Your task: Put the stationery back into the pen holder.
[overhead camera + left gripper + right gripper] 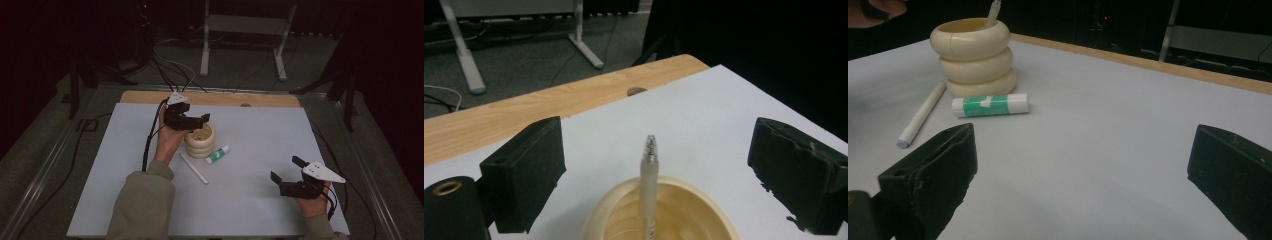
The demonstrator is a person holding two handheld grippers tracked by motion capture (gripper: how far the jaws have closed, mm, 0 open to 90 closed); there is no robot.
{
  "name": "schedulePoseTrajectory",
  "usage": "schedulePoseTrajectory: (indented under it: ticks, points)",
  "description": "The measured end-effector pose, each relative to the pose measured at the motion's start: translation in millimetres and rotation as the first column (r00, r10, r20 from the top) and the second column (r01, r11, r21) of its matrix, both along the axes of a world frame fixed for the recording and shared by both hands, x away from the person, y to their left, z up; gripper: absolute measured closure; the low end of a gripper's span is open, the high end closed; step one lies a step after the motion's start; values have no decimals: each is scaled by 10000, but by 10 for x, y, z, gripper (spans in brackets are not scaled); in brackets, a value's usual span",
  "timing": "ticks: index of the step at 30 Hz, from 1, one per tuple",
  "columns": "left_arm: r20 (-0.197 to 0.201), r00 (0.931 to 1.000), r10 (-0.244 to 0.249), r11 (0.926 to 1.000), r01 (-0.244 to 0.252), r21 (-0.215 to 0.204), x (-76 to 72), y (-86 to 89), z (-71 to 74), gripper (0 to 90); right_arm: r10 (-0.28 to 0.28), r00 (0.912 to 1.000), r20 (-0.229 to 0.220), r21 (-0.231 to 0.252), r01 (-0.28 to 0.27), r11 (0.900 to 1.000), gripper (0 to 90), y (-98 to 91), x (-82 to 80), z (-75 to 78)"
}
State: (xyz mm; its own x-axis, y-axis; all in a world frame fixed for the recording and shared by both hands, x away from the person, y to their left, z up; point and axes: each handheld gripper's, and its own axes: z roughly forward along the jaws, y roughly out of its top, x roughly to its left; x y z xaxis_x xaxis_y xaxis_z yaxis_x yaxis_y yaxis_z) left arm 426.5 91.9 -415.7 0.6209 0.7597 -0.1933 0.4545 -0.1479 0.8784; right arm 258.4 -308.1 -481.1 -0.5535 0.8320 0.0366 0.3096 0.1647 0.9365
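A cream ringed pen holder [200, 141] stands on the white mat near the middle of the table. A translucent pen [649, 185] stands upright inside the pen holder [664, 220], its tip poking above the rim. My left gripper [197, 122] hovers just over the holder, open; in the left gripper view my left gripper [659, 137] has a jaw well clear of the pen on each side. A green-and-white glue stick [217, 155] and a white marker [194, 168] lie beside the holder. My right gripper [286, 168] rests at the front right, open and holding nothing.
The white mat [260, 130] covers a wooden table whose bare far edge [225, 98] has a small hole. Cables trail off the back left. A white metal stand [245, 30] is on the floor beyond the table.
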Motion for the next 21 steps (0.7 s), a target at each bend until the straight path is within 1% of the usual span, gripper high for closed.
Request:
schedulePoseTrajectory:
  ticks: [3,7,9,11,13,18,21]
  points:
    - [-19,10000,63,9997,-62,237,-25,4,32,21,-2,10000,-8,2,2,10000,1,1,1,-1]
    - [42,10000,14,9980,-17,628,-71,-8,68,13,-3,10000,-6,4,3,10000,1,1,1,-1]
    - [-6,10000,-16,9969,16,782,-90,-13,87,13,2,10000,-19,6,-2,10000,1,4,1,-2]
    - [-61,10000,70,9954,-64,953,-106,-17,104,13,4,10000,-24,3,-4,10000,1,6,0,-1]
    - [-68,10000,10,9950,-3,996,-122,-15,115,13,6,10000,-20,3,-6,10000,1,4,-1,-1]
    - [-267,9996,32,9919,2,1269,-159,-16,137,13,9,10000,-26,-1,-9,10000,1,5,1,-3]
    - [-335,9994,-66,9901,112,1397,-185,-19,149,13,10,10000,-34,5,-10,10000,1,8,1,-3]
